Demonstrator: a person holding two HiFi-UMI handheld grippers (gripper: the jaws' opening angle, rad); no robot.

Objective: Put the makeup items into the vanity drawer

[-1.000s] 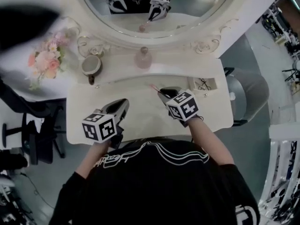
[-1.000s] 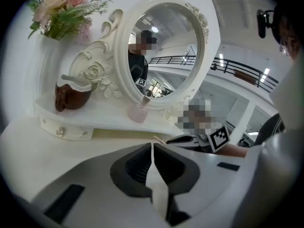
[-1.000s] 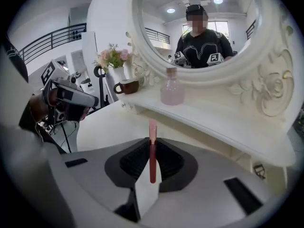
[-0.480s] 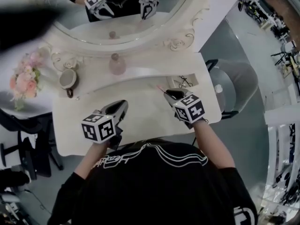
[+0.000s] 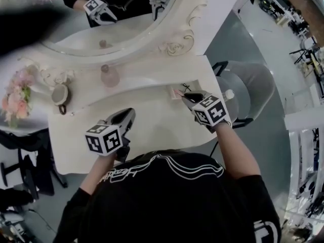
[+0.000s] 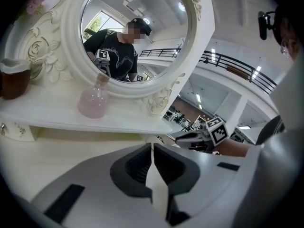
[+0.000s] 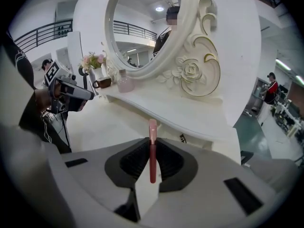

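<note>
open drawer — dark item inside; pink tube gripped

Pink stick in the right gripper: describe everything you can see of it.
The pink stick is a slim, straight makeup item with a darker rose body and a paler pink end, smooth like plastic. The right gripper is shut on it, pads pressing both sides. Its pale end juts past the jaws toward the vanity shelf. Nothing else is seen touching it.
</note>
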